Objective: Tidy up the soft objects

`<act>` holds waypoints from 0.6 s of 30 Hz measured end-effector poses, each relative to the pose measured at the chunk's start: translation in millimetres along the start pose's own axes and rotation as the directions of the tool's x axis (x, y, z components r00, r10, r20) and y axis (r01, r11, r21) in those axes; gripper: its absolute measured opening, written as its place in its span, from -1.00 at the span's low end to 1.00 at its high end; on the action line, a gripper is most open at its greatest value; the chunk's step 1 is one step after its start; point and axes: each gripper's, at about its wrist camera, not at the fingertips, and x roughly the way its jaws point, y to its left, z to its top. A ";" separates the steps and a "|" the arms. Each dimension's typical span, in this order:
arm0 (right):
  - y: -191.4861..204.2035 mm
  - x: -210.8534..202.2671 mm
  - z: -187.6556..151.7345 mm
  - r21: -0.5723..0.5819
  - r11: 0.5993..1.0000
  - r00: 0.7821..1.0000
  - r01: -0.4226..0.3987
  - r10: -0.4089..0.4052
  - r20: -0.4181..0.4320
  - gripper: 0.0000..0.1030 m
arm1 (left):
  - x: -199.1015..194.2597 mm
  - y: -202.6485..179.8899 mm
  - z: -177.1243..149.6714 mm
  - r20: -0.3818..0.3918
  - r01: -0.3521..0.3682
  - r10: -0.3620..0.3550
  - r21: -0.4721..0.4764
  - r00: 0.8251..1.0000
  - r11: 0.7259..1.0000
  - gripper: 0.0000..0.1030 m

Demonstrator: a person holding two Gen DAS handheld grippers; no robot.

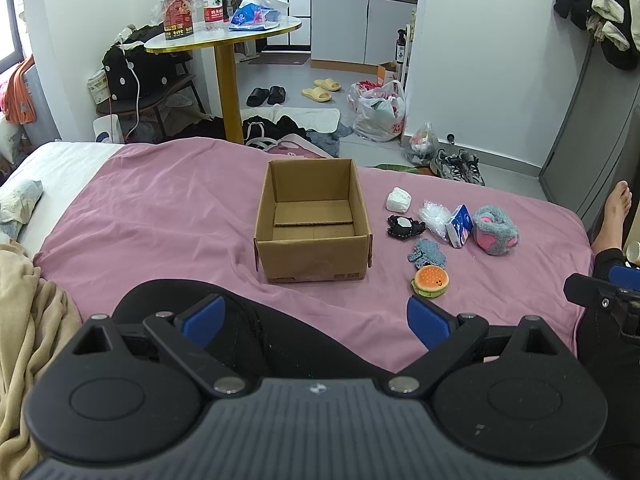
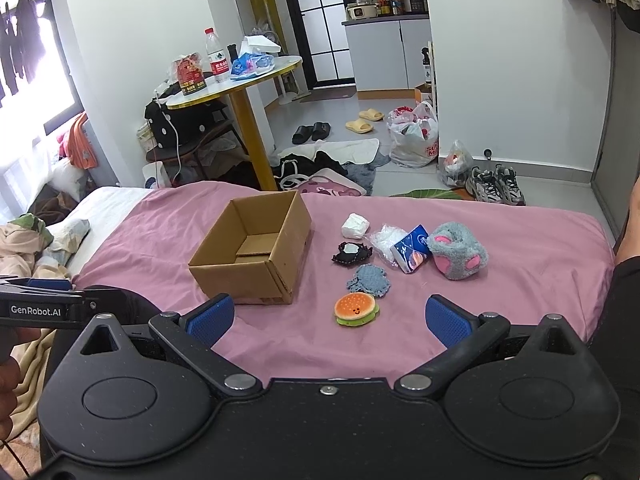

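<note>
Right wrist view showed both grippers' jaws spread empty; soft toys, probably staged for packing, clustered right of the cardboard box (image 2: 256, 256).

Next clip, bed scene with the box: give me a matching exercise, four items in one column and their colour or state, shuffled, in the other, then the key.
Column one:
1. cardboard box
2. burger plush
3. fuzzy paw slipper
4. tissue pack

Column two:
A. grey with pink pads
B. blue and white, lying between the clear plastic wrapper and the slipper
C. open on top, nothing inside
D. orange bun with a green layer, nearest the right gripper

Pairs: 1-C, 2-D, 3-A, 4-B
</note>
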 end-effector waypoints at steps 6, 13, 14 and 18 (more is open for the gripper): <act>-5.6 3.4 -1.3 0.026 1.000 1.000 0.007 -0.007 0.001 1.00 | 6.2 -3.8 2.2 -0.004 0.003 -0.003 0.010 1.000 1.000 0.89; -17.8 9.6 -1.4 0.065 0.998 1.000 -0.015 0.015 0.003 1.00 | 20.6 -10.9 6.4 -0.009 0.015 -0.015 0.002 1.000 1.000 0.89; -18.8 12.1 -0.8 0.066 0.998 1.000 -0.011 0.011 0.000 1.00 | 23.0 -12.6 7.2 -0.010 0.017 -0.017 0.001 1.000 1.000 0.88; -26.4 23.8 -1.5 0.092 0.996 1.000 -0.007 0.008 -0.012 1.00 | 34.9 -18.7 9.7 -0.014 0.027 -0.027 -0.001 1.000 1.000 0.88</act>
